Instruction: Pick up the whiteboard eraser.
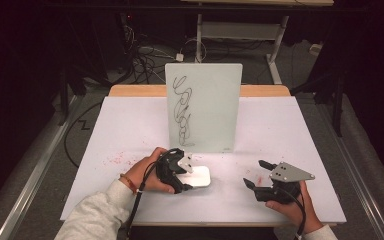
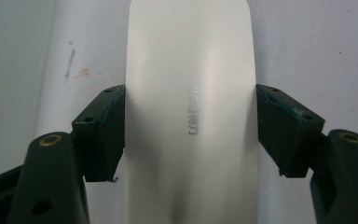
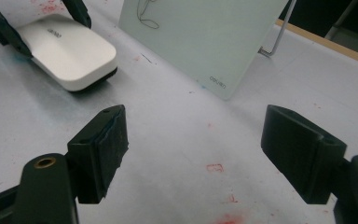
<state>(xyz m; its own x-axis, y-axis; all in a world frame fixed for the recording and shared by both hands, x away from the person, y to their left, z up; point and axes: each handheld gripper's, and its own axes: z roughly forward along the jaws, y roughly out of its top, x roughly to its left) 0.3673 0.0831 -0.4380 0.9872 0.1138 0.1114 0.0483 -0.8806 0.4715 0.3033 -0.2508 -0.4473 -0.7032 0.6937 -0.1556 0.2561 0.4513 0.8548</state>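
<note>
Jaws of the left gripper (image 2: 190,135) stand on either side of the white eraser (image 2: 190,93), their pads pressed to its two long edges, so it is grasped across its width. In the high view the same left gripper (image 1: 179,170) sits over the near end of the eraser (image 1: 200,176), which lies flat on the table (image 1: 130,125) just in front of the board (image 1: 203,107). That board stands upright on a wire stand, with a black scribble (image 1: 182,110) running down its left part.

Judging from this, the step in hand is the pick-up of the eraser, and the scribble is not yet wiped. Next the move calls for a lift clear of the table, a turn of the hand so that the eraser's dark underside faces the board, and a light press on the scribble without tipping the board backward.

From the right gripper view the eraser (image 3: 67,49) lies well beyond that gripper's own jaws, with the left gripper's black tips at its far end. Off to the right of the eraser, the right gripper (image 1: 256,175) rests on the table, its jaws spread wide with nothing between them but bare table with red smudges (image 3: 216,168).
</note>
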